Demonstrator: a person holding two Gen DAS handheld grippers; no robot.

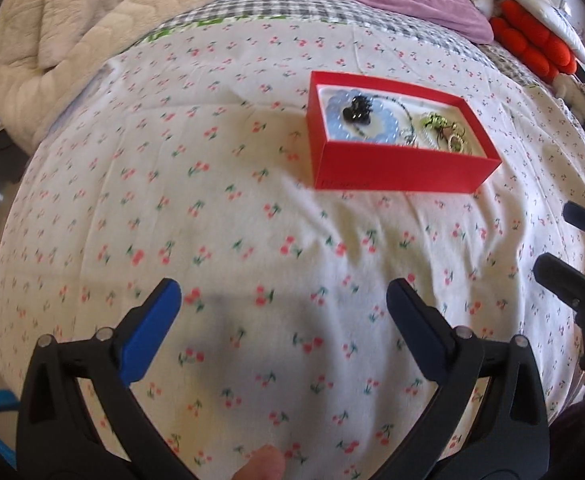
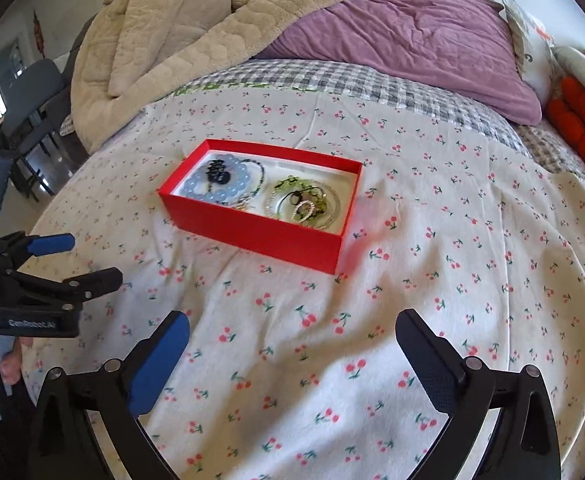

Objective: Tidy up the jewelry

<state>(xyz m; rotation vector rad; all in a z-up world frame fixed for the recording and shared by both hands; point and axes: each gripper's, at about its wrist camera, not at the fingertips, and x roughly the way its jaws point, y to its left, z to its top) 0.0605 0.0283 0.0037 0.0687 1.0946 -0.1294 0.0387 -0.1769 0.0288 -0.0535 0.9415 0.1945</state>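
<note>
While both sets of jaws stand spread wide with nothing between them: left gripper [image 1: 284,300] and right gripper [image 2: 292,332] poised over bare cherry-print sheet [image 1: 252,220]. Risk, as a judgement: snagging loose wrinkled cloth on a low approach, or nudging the light red box [image 2: 260,236] sideways on soft bedding and tipping tangled pieces out. Beyond the fingertips, well apart from both: box, ahead and right of the left jaws, ahead and slightly left of the right jaws. Inside, blue bead bracelet [image 2: 218,188] with black hair claw [image 2: 217,172]; farther along, mixed rings and chains [image 2: 304,204].
</note>
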